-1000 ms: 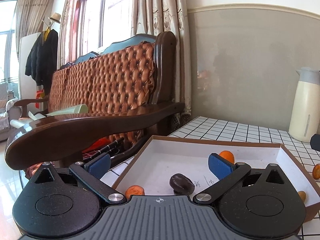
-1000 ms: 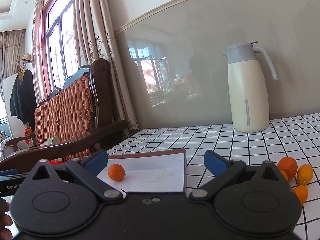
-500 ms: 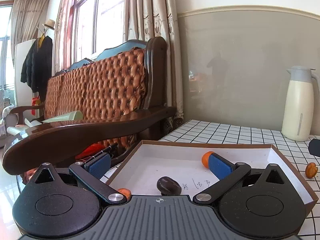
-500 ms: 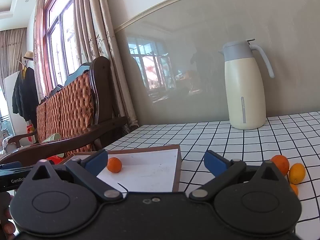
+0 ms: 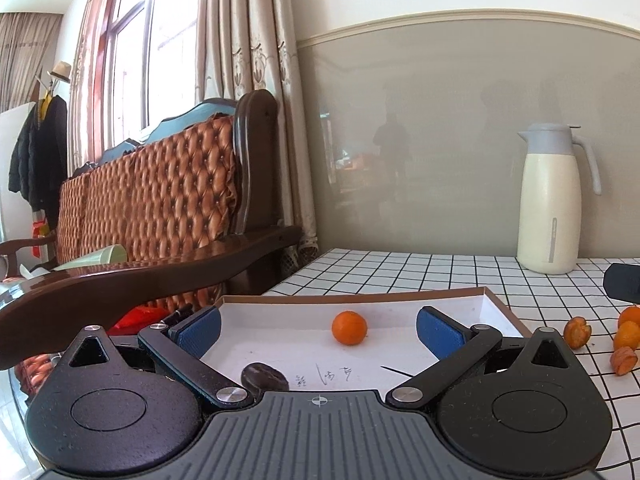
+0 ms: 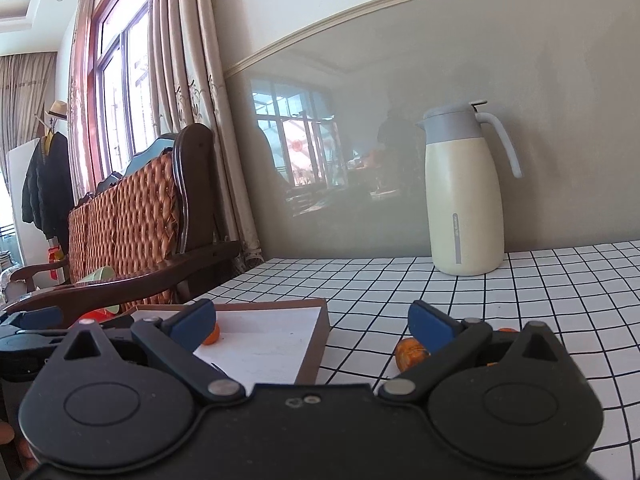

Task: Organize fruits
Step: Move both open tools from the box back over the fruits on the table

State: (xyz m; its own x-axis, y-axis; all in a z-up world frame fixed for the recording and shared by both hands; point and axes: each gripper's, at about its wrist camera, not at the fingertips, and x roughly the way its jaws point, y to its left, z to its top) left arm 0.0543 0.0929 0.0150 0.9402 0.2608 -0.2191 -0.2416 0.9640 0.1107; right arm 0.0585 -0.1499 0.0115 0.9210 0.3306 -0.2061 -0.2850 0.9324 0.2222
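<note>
Checked tablecloth (image 6: 400,280): loose oranges (image 6: 410,354) are seen just ahead of the released right gripper (image 6: 312,320), nearer than the released left gripper (image 5: 318,330), right of the box (image 6: 316,344).

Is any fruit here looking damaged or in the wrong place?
Yes. Inside the box, beside the round orange, lies a dark, shrivelled fruit. Several small oranges sit outside on the tiled table, and some look split.
</note>
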